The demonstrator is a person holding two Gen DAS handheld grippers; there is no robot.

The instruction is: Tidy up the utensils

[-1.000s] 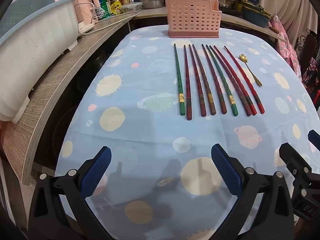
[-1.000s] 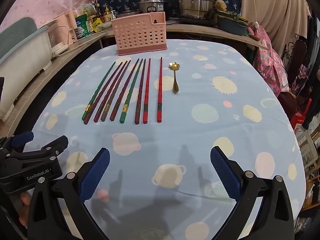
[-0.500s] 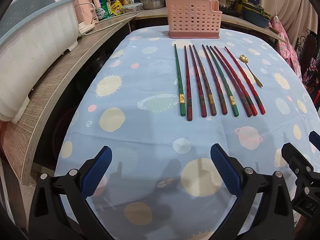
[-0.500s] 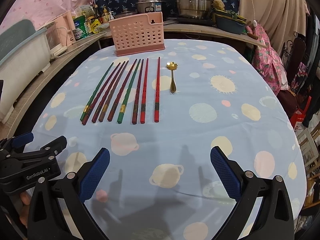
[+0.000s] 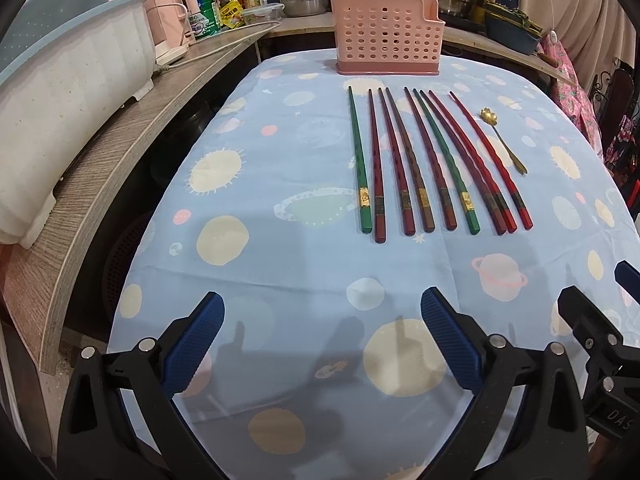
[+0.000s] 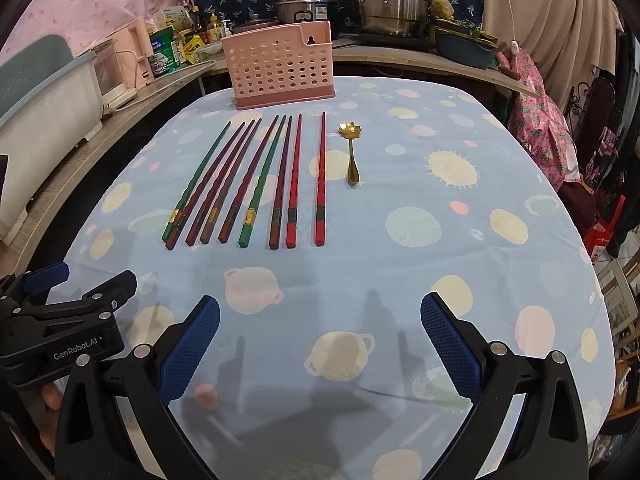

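Observation:
Several chopsticks [image 5: 424, 164] [image 6: 256, 184], red, dark red, brown and green, lie side by side on the blue patterned tablecloth [image 5: 280, 264] [image 6: 400, 280]. A small gold spoon [image 5: 503, 140] [image 6: 351, 152] with a flower-shaped bowl lies just right of them. Behind them a pink perforated utensil basket [image 5: 388, 34] [image 6: 280, 66] stands upright. My left gripper [image 5: 320, 332] is open above the near edge, well short of the chopsticks. My right gripper [image 6: 320, 332] is open too, with nothing between its fingers. The left gripper also shows at the lower left of the right wrist view [image 6: 64, 312].
A wooden counter [image 5: 120, 152] curves along the left with a white-and-teal dish rack [image 5: 60, 92]. Bottles, a pink kettle [image 5: 170, 16] and steel pots [image 6: 384, 0] crowd the back counter. Pink cloth [image 6: 540, 120] hangs past the right table edge.
Both views have shifted slightly, with the chopsticks and basket sitting a little lower and nearer in the right wrist view. Both grippers stay open.

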